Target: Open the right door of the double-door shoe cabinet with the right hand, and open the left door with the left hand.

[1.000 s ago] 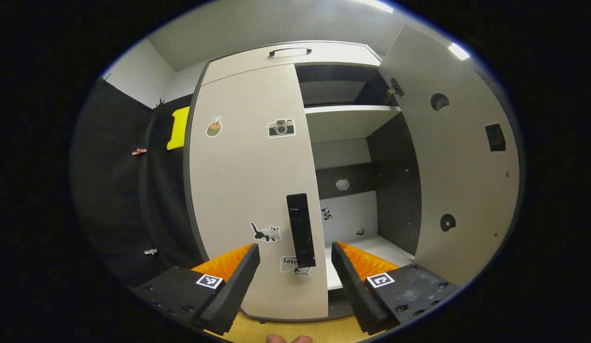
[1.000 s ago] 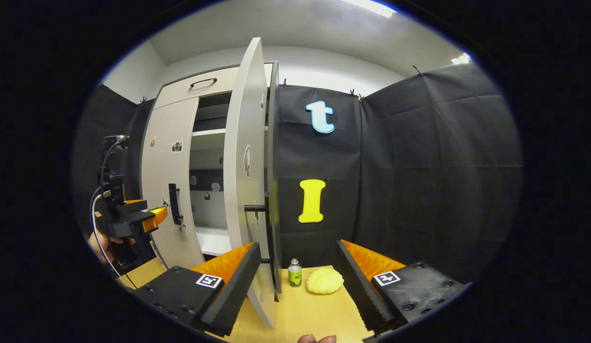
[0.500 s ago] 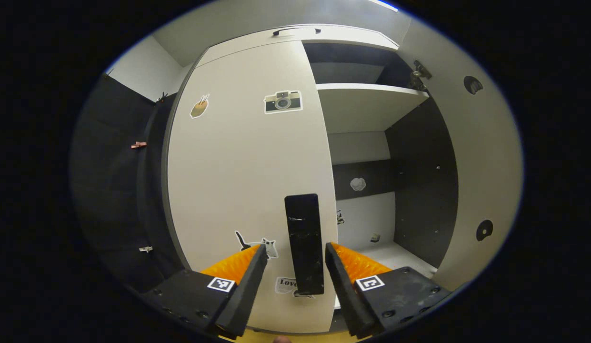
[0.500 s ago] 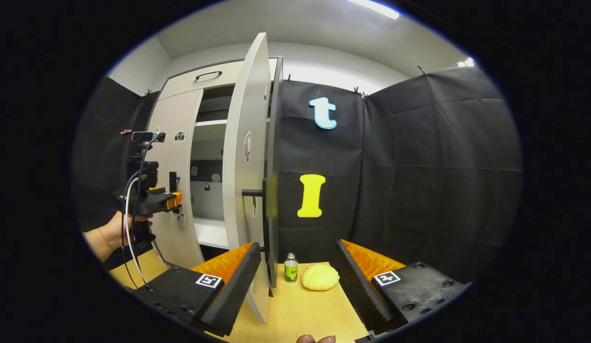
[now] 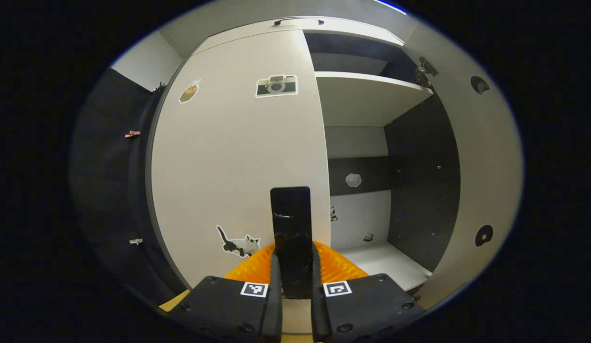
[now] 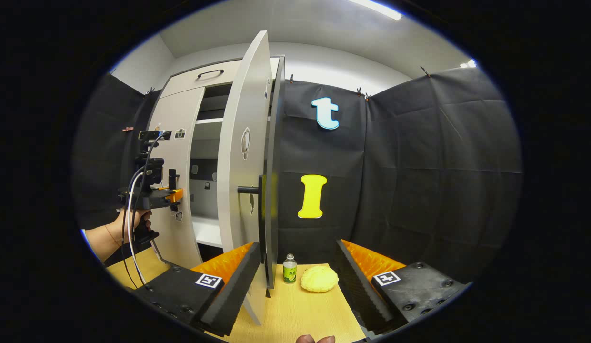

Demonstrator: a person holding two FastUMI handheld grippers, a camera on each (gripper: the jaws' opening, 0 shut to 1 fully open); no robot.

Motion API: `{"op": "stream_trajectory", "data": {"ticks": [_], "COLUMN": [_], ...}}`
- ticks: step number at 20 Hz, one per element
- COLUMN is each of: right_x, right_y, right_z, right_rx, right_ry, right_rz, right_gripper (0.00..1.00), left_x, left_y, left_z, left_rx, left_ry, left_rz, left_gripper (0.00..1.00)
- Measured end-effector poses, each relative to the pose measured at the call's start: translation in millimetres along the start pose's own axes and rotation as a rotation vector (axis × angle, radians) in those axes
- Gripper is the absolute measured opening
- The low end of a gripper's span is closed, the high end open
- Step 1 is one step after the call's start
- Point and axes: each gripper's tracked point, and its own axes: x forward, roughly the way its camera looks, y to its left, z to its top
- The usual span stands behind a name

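Gripping the left door's handle [image 5: 291, 238], left gripper [image 5: 292, 290] fingers clamped — right gripper [image 6: 295, 281] fingers apart over wooden table [image 6: 300, 314]

Left tongs [image 5: 292, 286]: black blocks with square black-and-white tags and screws; seen from the right gripper view, white and black cables; right tongs [image 6: 295, 286] likewise tagged.

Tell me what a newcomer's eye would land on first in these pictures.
First, the left hand-held gripper clamped on the tall black bar handle of the closed pale grey left cabinet door, low in the left gripper view. Next, the pale grey right cabinet door swung wide open, edge-on in the right gripper view. Beside it on the light wooden table sit a small green-labelled bottle and a yellow bun-shaped object.
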Motion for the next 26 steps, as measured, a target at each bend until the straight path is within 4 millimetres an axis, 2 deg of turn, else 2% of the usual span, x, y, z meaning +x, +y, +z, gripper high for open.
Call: {"op": "stream_trajectory", "data": {"ticks": [2,5,12,21,26], "right_x": [1.0,3.9,0.0,-16.3,-25.0], "right_y": [1.3,10.3,38.5,84.6,105.0], "right_z": [0.9,4.0,7.0,15.5,18.7], "right_rx": [-0.015,-0.019,-0.006,-0.028,-0.035], "right_ry": [-0.004,-0.014,-0.025,-0.043,-0.049], "right_rz": [0.002,0.024,0.046,0.076,0.089], "right_gripper": [0.99,0.99,0.99,0.99,0.98], "left_x": [-0.6,-10.3,-73.8,-113.2,-137.5], "left_y": [-0.2,1.8,24.4,51.4,73.7], "left_z": [-1.0,-0.8,-3.7,-6.7,-8.2], "left_rx": [0.006,-0.007,-0.05,-0.075,-0.095], "left_ry": [0.021,0.032,0.046,0.065,0.06], "left_rz": [-0.014,-0.048,-0.109,-0.17,-0.176], "left_gripper": [0.22,0.21,0.2,0.18,0.18]}}
